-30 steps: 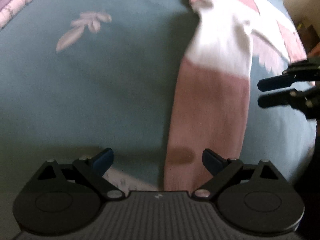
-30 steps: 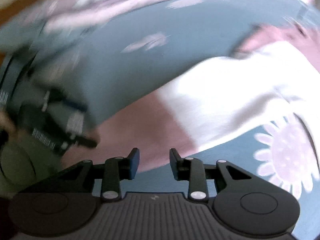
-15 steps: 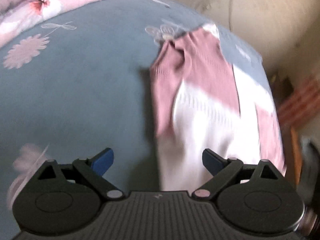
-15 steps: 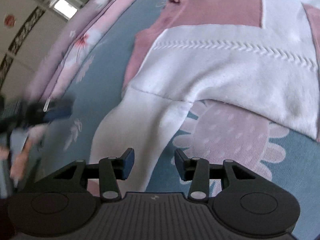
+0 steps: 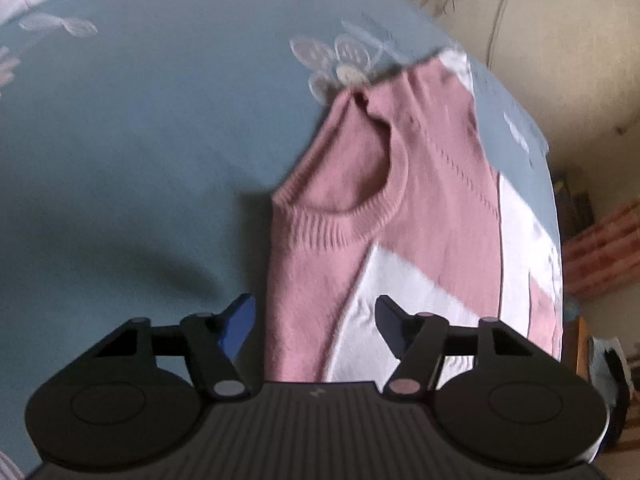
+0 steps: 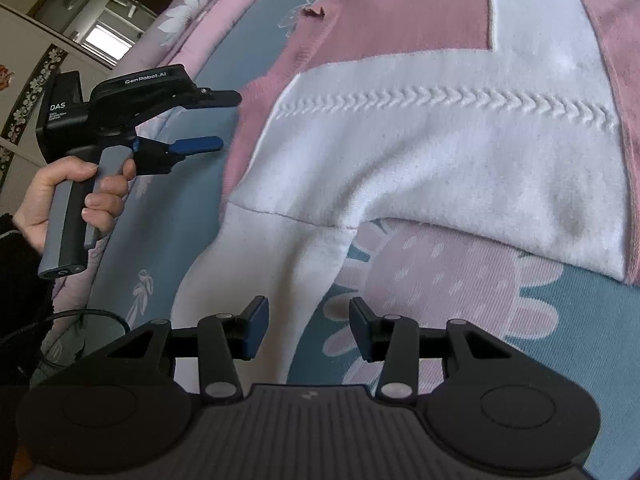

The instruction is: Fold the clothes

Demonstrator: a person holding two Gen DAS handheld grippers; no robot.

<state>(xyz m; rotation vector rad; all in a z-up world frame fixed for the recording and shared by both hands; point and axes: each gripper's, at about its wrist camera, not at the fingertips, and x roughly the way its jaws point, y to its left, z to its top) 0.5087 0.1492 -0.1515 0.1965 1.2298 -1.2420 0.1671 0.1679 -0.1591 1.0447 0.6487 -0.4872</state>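
Now: sweater [image 5: 436, 200] soft, light, floppy knit | hold: ribbed collar edge, sleeve [image 6: 256, 280] | left gripper [image 5: 316, 326] just closing partway, empty | right gripper [image 6: 306, 330] parted, gripping nothing

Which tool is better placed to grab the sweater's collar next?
Left, probably. The left tool hangs open just short of the collar; the right tool sits by a white sleeve, farther off.

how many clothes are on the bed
1: a pink and white sweater spread on the blue floral bedspread, its sleeve toward the right gripper. Anything beyond the frame is unseen.
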